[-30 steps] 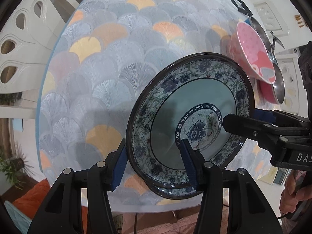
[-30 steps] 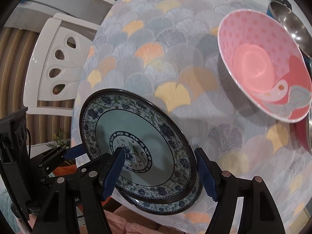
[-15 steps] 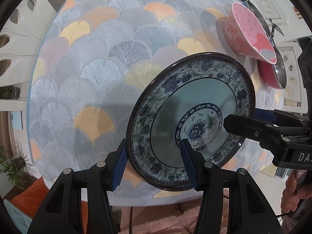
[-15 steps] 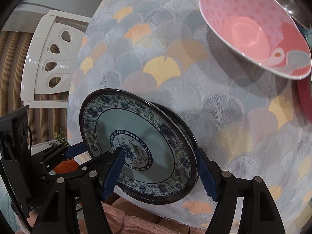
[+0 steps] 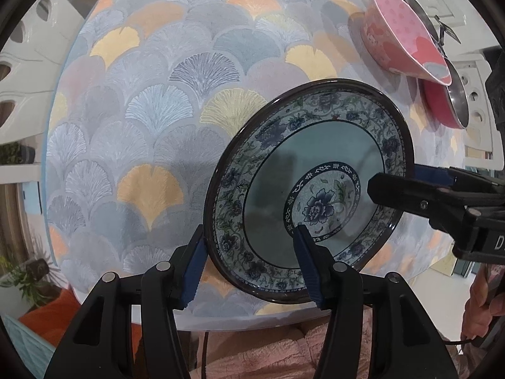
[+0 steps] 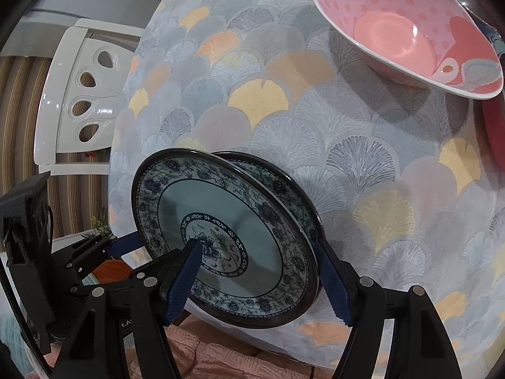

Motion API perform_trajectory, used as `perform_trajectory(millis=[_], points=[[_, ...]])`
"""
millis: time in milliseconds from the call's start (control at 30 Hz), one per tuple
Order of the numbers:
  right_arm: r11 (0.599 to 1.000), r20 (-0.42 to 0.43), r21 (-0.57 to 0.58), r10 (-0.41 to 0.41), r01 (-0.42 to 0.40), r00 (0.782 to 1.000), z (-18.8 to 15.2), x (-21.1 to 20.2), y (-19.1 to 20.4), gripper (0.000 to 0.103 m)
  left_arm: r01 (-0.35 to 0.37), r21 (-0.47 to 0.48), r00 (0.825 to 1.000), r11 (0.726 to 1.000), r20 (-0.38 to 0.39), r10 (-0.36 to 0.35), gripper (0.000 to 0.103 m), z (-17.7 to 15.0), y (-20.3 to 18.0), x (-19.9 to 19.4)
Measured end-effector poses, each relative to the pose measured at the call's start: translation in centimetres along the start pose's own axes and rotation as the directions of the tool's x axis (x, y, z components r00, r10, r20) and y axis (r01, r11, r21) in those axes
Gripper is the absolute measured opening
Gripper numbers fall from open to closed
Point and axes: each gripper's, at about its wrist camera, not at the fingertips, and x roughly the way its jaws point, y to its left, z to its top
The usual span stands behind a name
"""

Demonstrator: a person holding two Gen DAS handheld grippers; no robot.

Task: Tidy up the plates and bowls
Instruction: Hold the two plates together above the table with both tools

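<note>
Two grippers, left gripper (image 5: 249,262) and right gripper (image 6: 257,279), are each straddling opposite rims of the floral plate (image 5: 311,195), half-open jaws gripping it, a second plate (image 6: 274,177) lying directly beneath.

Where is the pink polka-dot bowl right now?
The pink polka-dot bowl sits on the fan-patterned tablecloth at the upper right of both wrist views, well beyond the blue floral plate, beside a red bowl.
</note>
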Motion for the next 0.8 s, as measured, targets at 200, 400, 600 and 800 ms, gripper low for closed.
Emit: perform_trajectory(millis=[200,400,600,800], points=[[1.0,-0.003,0.004,-0.014,0.014,1.0,0.3,0.2,-0.2,0.072,-0.014,0.019,1.0,1.0,-0.007,0.014,0.052,0.6,-1.0,0.9],[1.0,-0.015,-0.005,-0.03,0.03,0.999,0.7,0.4,-0.2,0.072,-0.012,0.019,1.0,1.0,-0.009,0.012,0.052,1.6,-1.9,1.7],[0.999,-0.032,-0.016,-0.05,0.049,0.998,0.7,0.9,0.2,0.072,-0.014,0.027,1.0,1.0,-0.015,0.014,0.052,2.3,-2.2,1.5],[0.999,-0.037,-0.008,-0.049,0.049,0.998,0.5,1.1,0.1,0.072,-0.016,0.043,1.0,0.999,-0.025,0.017,0.052,2.6,-2.1,1.7]])
